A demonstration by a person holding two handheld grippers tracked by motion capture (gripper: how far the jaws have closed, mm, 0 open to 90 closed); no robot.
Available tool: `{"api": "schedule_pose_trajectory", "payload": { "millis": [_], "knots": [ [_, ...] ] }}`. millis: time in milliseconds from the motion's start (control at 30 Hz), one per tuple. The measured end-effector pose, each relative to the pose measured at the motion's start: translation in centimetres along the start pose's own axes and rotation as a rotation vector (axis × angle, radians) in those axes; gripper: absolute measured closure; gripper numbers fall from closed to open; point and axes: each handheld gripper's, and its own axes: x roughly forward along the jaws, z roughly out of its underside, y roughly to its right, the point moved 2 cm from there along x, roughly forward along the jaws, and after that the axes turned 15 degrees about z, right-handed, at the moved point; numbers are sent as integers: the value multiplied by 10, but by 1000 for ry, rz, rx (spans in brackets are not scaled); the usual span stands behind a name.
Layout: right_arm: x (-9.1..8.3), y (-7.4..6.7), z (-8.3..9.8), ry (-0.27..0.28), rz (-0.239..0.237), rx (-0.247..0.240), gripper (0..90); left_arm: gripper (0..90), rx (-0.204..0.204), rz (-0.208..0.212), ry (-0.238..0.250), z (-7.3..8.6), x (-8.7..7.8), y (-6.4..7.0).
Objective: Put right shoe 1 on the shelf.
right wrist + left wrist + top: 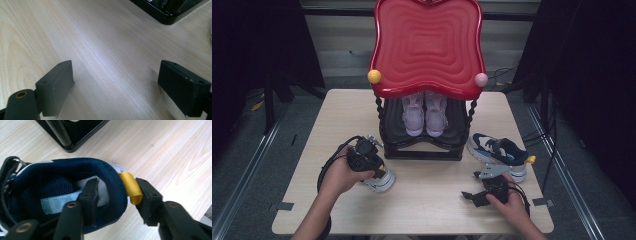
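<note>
Table held a red-topped black rack with a pale pair inside. Navy sneaker lay front-left of the rack, left gripper clamped across its heel collar and yellow pull loop. Right gripper hung wide open over bare wood, holding nothing

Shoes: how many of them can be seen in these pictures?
4. Two pale pink shoes stand side by side on the black rack's lower shelf. One navy sneaker lies right of the rack. One navy sneaker is at the left gripper. Others may be hidden.
</note>
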Motion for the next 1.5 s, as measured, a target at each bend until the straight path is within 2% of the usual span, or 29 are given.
{"api": "schedule_pose_trajectory", "payload": {
  "millis": [67,100,167,333,400,533,633,700,800,967,1133,1233,1300,1500],
  "knots": [
    [0,0,0,0,0,0,124,663,2,-10,-16,0,-1,2],
    [0,0,0,1,0,0,124,677,12,-21,-22,1,-2,3],
    [0,0,0,0,0,0,124,695,6,-27,-37,3,-2,7],
    [0,0,0,0,0,0,124,692,25,-6,-72,6,-2,14],
    [0,0,0,0,0,0,124,662,12,9,-73,6,-2,13],
    [0,0,0,0,0,0,124,571,-2,6,-102,0,2,11],
    [0,0,0,0,0,0,124,571,-8,13,-150,-3,9,8],
    [0,0,0,1,0,-1,124,572,-36,23,-159,-6,13,7],
    [0,0,0,1,0,-1,124,583,-39,25,-189,-10,18,4],
    [0,0,0,1,-1,-1,124,590,-67,29,-213,-12,23,1],
    [0,0,0,0,0,0,124,605,-101,43,-212,-13,26,0],
    [0,0,0,1,-1,-1,124,609,-94,38,-234,-15,27,-1],
    [0,0,0,0,0,0,124,622,-111,44,-237,-15,28,-1],
    [0,0,0,0,0,0,124,706,-127,51,-249,-15,27,1]
  ]
}}
